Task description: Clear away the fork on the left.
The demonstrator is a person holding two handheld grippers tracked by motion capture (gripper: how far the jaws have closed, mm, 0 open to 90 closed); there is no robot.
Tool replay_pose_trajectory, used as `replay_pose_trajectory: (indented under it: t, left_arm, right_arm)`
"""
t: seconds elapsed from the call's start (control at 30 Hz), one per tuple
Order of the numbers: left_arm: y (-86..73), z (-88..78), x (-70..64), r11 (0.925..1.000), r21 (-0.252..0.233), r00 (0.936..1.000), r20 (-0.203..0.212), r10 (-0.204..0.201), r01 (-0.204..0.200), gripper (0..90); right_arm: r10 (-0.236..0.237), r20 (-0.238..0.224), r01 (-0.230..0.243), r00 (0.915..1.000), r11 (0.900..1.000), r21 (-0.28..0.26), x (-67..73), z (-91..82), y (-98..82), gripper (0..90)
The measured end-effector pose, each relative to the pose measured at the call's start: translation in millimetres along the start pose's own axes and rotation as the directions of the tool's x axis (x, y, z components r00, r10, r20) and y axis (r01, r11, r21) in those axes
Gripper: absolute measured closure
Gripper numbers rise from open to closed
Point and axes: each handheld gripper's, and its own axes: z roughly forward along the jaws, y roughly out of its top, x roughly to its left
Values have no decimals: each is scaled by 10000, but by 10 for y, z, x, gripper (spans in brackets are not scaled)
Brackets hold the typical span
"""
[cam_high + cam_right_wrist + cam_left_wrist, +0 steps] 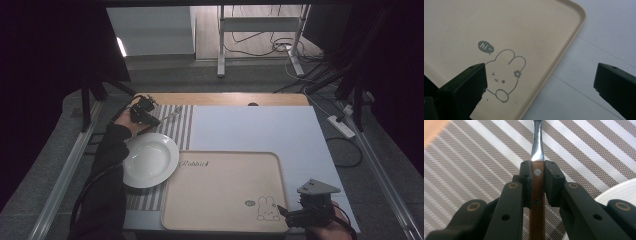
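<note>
My left gripper [151, 119] [537, 167] is shut on the wooden handle of a utensil [171, 115] [537, 142]. The utensil's metal stem runs forward from between the pads, over a grey-and-white striped placemat [181, 127] [474, 157] at the table's far left. A white plate [150, 160] [620, 192] lies on that placemat just on the near side of the gripper. My right gripper [287, 214] [541, 72] stands open with nothing between its jaws, at the near right corner of a beige tray [225, 185] [524, 30] printed with a rabbit [267, 207] [504, 75].
A white mat [260, 127] [599, 37] covers the table under the tray. A wooden strip [225, 99] runs along the table's far edge. Beyond the table are a metal stand [220, 50] and cables on the floor, and a power strip [341, 126] lies to the right.
</note>
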Motion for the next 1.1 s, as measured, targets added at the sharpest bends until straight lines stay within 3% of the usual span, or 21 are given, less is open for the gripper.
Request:
replay_pose_trajectory:
  t: [0.23,0.53,0.67,1.1]
  left_arm:
    - [-5,-181,-42,9998,-207,10000,3,30,-30,774]
    - [-95,-271,-279,9994,-298,9986,505,-135,150,773]
    - [-127,-295,-368,9995,-316,9985,546,7,10,773]
    - [-355,-380,-657,9982,-533,9963,829,-233,278,774]
  right_arm:
    - [9,46,-9,10000,10000,-15,2,-1,-2,0]
    - [26,96,-26,10000,9999,-102,1,-9,-3,0]
    - [20,98,-19,9999,9999,-127,2,-11,-3,0]
    - [-51,102,52,9999,9999,-104,9,-13,-2,0]
